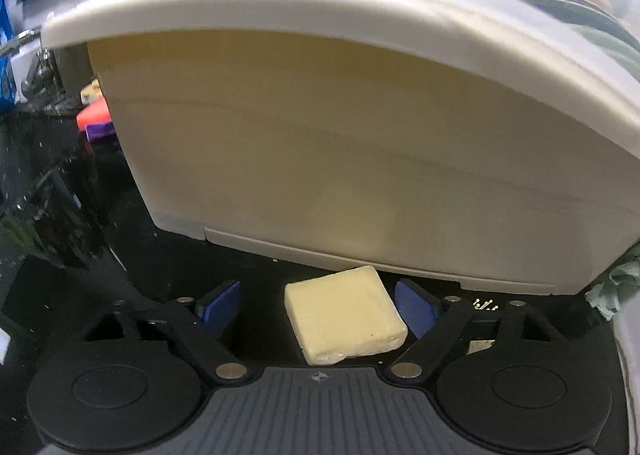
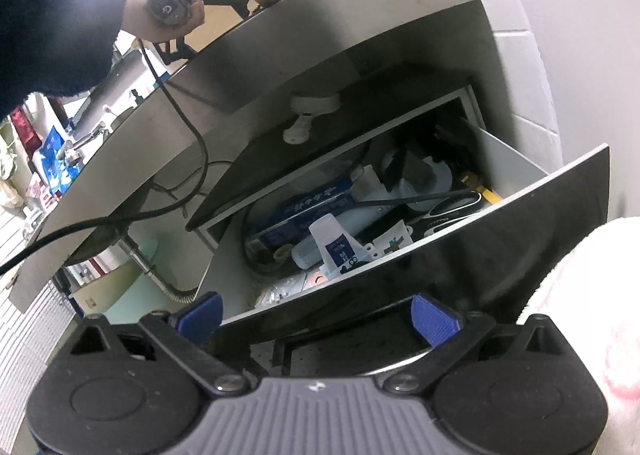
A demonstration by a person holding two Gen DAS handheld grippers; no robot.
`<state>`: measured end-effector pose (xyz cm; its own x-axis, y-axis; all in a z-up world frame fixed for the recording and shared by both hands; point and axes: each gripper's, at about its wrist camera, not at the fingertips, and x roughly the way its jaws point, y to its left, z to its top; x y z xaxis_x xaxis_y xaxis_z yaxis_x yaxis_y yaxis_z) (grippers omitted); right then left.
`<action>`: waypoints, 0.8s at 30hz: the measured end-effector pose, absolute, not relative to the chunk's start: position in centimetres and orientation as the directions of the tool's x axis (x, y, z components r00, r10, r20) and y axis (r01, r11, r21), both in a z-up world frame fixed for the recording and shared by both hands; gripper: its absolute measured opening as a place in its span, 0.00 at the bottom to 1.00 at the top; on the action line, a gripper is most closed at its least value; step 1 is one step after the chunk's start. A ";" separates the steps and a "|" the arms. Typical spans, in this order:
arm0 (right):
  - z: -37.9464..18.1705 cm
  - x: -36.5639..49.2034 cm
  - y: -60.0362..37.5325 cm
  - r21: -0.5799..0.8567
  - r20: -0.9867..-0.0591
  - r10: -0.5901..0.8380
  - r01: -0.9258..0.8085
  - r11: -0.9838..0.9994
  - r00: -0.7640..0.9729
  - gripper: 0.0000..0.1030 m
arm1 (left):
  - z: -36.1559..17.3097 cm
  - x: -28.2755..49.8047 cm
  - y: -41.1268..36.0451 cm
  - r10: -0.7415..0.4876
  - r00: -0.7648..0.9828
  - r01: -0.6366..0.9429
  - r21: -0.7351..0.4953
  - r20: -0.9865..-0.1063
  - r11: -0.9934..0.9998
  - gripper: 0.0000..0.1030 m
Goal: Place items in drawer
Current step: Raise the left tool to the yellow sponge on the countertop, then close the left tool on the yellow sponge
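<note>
A pale yellow bar of soap [image 1: 344,315] lies on the dark counter [image 1: 60,223], close against the foot of a large cream basin [image 1: 320,135]. My left gripper [image 1: 316,303] stands around the soap with its jaws apart. The left blue pad is clear of the soap and the right pad is almost at its edge. In the right wrist view the drawer [image 2: 500,239] is pulled out and holds several items, among them a blue box [image 2: 304,211] and a white tube [image 2: 336,243]. My right gripper [image 2: 316,315] is open just in front of the drawer's black front panel, with nothing held.
Orange and purple items [image 1: 94,117] sit on the counter left of the basin, and a teal cloth [image 1: 616,287] lies at its right. A hand in a dark sleeve [image 2: 160,3] holds the other gripper up on the countertop. A cable [image 2: 188,127] hangs past the counter edge.
</note>
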<state>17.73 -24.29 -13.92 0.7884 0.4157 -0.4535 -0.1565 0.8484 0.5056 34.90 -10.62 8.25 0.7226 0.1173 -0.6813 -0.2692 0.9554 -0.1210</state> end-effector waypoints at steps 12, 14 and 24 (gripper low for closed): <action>-14.1 17.9 -24.4 0.513 -0.467 0.413 -0.141 0.846 0.782 0.98 | 9.0 34.4 -10.8 0.069 0.719 -0.151 -0.059 -0.692 0.987 0.59; -14.1 17.9 -24.4 0.511 -0.470 0.413 -0.141 0.848 0.780 0.98 | 9.1 34.0 -10.2 0.045 0.717 -0.120 -0.060 -0.696 0.991 0.59; -14.1 18.0 -24.0 0.495 -0.490 0.408 -0.139 0.858 0.770 0.98 | 9.8 31.0 -7.3 -0.083 0.685 0.095 -0.024 -0.724 0.995 0.58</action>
<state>18.05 -23.97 -14.11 0.7705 0.4078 -0.4900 -0.1390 0.8576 0.4952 30.96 -7.33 9.79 0.6847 -0.0829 -0.7241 0.0951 0.9952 -0.0240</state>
